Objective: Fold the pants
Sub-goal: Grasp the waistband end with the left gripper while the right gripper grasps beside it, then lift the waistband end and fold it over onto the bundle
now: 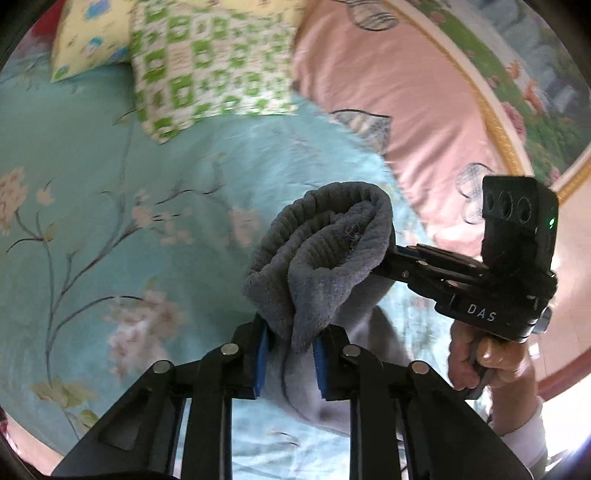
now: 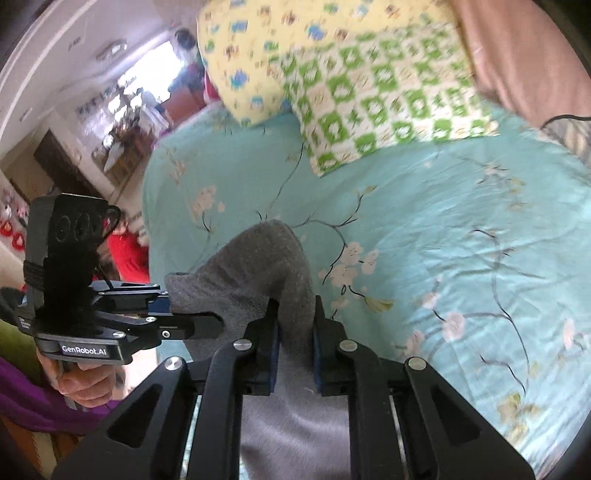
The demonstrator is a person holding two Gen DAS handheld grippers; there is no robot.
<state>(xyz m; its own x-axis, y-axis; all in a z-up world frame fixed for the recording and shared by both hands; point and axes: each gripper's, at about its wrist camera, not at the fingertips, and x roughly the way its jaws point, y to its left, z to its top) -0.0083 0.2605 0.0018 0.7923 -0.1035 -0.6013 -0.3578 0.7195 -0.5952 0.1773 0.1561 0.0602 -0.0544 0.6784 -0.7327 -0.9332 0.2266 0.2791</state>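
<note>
Item: grey pants (image 1: 325,251), fleecy, bunched at one ribbed edge, held up off the bed (image 1: 92,177) between two grippers; the rest hangs down out of view. Left gripper (image 1: 290,354): fingers closed to a narrow gap, blue pads (image 1: 263,360) clamped on a thick wad of cloth. Right gripper (image 2: 295,350): likewise closed on a fold of the same cloth, pads pressed to both sides. The two grips sit near each other on the same edge, each gripper seen side-on from the other's camera. Surroundings: turquoise flowered sheet, green-checked pillow (image 1: 214,62) and yellow pillow (image 1: 88,33) toward the head, pink quilt (image 1: 388,92) alongside. Stage, judged: garment lifted for laying out or a first fold; no tidy fold seen yet. Risks, judged: the cloth is gathered in rolls, so it may land twisted and crease; a thick wad can slip from narrow pads if swung; grips this close leave the edge slack, so the legs may drop unevenly or drape onto the pillows.
</note>
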